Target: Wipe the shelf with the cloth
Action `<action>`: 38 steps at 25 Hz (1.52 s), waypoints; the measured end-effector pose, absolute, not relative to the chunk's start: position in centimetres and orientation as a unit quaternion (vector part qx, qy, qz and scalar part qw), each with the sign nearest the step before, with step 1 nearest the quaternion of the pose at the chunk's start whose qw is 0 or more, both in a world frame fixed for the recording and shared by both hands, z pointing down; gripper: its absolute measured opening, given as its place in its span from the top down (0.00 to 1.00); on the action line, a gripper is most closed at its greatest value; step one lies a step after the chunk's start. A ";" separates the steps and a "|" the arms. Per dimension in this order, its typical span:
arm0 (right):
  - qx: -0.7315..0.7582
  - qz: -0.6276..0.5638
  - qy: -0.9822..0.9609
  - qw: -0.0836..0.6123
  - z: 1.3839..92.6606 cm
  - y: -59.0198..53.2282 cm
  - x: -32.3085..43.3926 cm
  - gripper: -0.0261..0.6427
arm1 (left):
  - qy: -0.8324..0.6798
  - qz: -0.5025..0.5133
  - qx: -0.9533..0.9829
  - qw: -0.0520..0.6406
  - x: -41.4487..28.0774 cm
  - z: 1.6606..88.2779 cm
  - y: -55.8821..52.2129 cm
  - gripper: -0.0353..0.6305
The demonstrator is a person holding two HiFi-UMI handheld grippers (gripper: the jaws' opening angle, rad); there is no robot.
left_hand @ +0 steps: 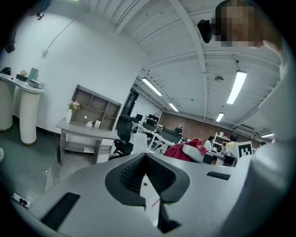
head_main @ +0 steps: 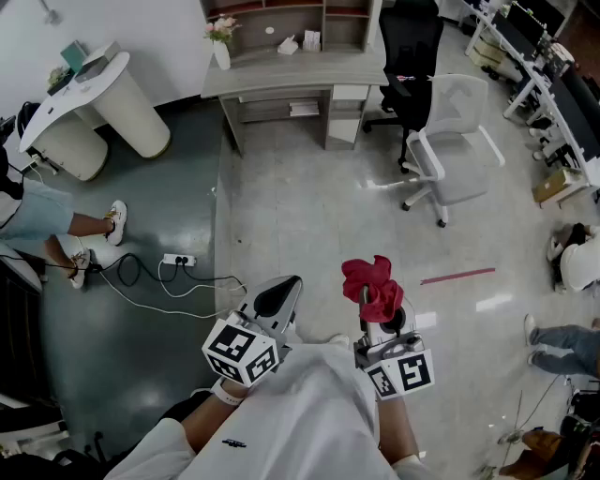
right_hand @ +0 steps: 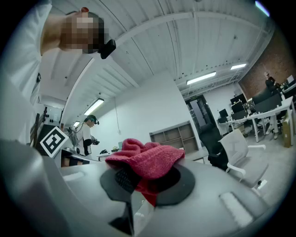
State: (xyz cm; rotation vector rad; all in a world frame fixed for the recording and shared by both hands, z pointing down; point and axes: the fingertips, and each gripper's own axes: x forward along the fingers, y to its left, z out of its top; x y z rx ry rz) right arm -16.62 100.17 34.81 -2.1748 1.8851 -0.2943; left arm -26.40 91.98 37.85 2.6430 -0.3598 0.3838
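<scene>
A person in a white shirt (head_main: 309, 422) holds two tools low over the floor: the right claw (head_main: 373, 302) clamped on a bunched red cloth (head_main: 372, 279), the left claw (head_main: 279, 292) closed on nothing. The shelf (head_main: 281, 14) stands well apart, along the back edge of a grey desk (head_main: 300, 77).

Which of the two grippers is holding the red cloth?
The right gripper: its jaws clamp the red cloth, while the left gripper holds nothing.

Shelf (head_main: 325, 23) top beyond upper edge
</scene>
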 end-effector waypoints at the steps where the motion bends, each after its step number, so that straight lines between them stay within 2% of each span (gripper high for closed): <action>1: -0.745 -0.092 0.649 0.121 34.8 99.5 -16.5 0.86 | -0.132 0.133 0.959 0.214 -26.3 37.9 91.3 0.95; 8: -0.733 -0.069 0.668 0.112 35.2 97.0 -17.4 0.86 | -0.160 0.101 0.963 0.194 -27.4 37.6 88.5 0.95; 23: -0.732 -0.091 0.665 0.118 35.8 92.4 -19.6 0.86 | -0.169 0.111 0.952 0.230 -30.5 39.4 84.1 0.95; 32: -0.711 -0.107 0.686 0.113 36.9 85.6 -23.0 0.86 | -0.207 0.109 0.940 0.249 -35.9 41.5 77.9 0.95; 38: -0.696 -0.115 0.700 0.112 36.8 81.0 -22.3 0.86 | -0.217 0.104 0.937 0.253 -35.0 41.1 74.4 0.95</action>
